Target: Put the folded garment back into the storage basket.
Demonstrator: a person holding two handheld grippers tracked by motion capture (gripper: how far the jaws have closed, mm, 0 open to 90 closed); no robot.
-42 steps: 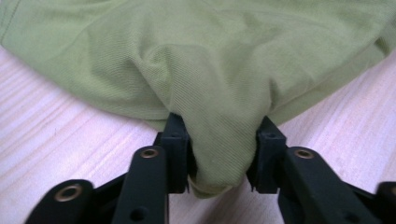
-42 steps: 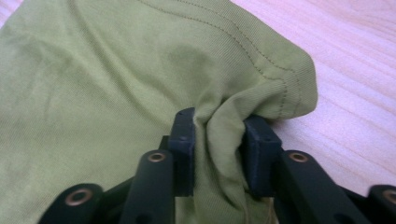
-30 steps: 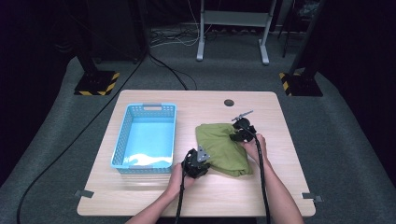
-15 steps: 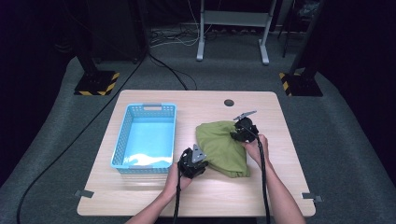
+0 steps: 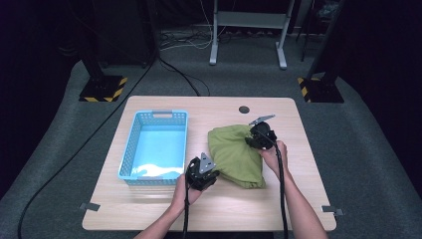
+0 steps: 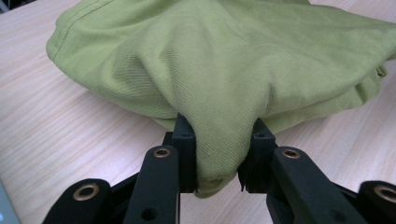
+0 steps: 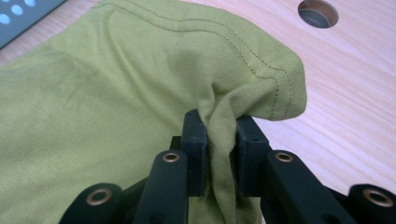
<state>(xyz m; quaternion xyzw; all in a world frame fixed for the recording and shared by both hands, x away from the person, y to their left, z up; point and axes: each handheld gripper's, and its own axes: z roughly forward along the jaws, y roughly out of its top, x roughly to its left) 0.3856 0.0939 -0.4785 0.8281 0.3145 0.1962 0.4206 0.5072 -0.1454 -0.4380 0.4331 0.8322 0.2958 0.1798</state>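
Note:
A folded olive-green cloth (image 5: pixel 236 154) lies on the wooden table (image 5: pixel 149 204), right of a light blue basket (image 5: pixel 157 144). My left gripper (image 5: pixel 208 172) is shut on the cloth's near left edge; in the left gripper view a thick fold of the green cloth (image 6: pixel 224 79) is pinched between the jaws of the left gripper (image 6: pixel 219 140). My right gripper (image 5: pixel 253 140) is shut on the far right edge. The right gripper view shows my right gripper (image 7: pixel 219 126) squeezing a bunched hem of the cloth (image 7: pixel 116 102). Both pinched edges are raised a little off the table.
The basket stands at the table's left half with nothing in it. A round cable hole (image 5: pixel 244 109) sits near the far edge, also seen as the hole (image 7: pixel 317 11) in the right gripper view. Black cables trail from both grippers toward the near edge.
Both grippers have risen slightly with the cloth's edges in them, and the left one has shifted right toward the cloth. The cloth now bunches up higher between them.

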